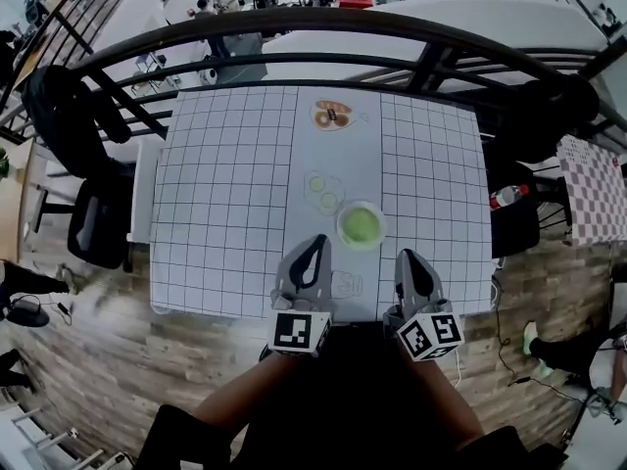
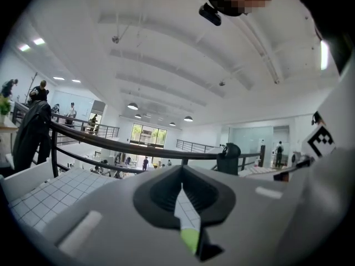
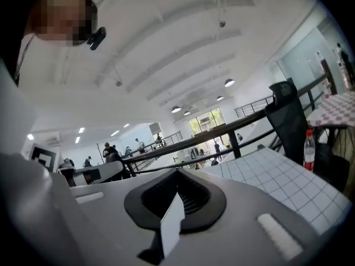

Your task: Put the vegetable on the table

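Left gripper [image 1: 313, 245] and right gripper [image 1: 411, 260], lower centre, are clenched on nothing; unless opened, either may shove the green vegetable [image 1: 361, 226] instead of grasping it.

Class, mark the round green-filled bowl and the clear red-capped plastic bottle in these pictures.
Round green-filled bowl [image 1: 341, 228]: head view, on its pale left rim.
Clear red-capped plastic bottle [image 3: 309, 154]: right gripper view, on its body below the cap.

We are on a mezzanine in a large open-plan workplace: a gridded table [image 1: 225, 213] beside a curved black railing [image 1: 313, 20], people [image 1: 208, 8] on the floor below, a high lamp-lit ceiling [image 2: 166, 54].
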`<state>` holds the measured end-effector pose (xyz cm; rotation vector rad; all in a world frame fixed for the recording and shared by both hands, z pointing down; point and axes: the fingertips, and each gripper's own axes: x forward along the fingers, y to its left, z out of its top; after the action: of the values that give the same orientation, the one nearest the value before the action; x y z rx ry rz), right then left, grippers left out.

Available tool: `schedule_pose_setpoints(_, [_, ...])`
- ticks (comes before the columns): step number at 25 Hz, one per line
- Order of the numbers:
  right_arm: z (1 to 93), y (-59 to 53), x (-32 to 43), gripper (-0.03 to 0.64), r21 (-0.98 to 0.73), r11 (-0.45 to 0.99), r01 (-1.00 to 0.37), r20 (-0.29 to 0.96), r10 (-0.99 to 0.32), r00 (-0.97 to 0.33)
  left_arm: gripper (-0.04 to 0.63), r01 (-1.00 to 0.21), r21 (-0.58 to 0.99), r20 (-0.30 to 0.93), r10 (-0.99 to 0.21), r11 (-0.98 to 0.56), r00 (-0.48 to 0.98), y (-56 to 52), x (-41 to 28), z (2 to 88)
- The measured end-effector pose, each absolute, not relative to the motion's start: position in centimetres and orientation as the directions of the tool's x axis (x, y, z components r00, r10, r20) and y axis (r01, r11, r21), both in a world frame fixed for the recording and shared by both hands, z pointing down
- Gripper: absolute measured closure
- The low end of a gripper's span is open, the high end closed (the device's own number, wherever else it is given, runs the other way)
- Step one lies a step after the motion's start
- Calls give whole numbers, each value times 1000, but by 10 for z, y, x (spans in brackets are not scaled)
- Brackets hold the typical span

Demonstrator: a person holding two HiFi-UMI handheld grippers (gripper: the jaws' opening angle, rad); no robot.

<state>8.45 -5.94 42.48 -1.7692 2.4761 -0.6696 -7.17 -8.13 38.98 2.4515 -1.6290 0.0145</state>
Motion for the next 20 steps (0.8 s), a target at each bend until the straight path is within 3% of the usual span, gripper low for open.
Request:
schedule_pose_setpoints(4, [401,-61,74,620,-248,311,-917,182,-915,-360,586,-907,113,80,-906,-405,415,-75,-59,370])
schedule_pose_setpoints(20, [381,-63,25,621,-229,339,-912,116,-921,-372,586,-900,73,32,-901,-429,432,-67,-89,360])
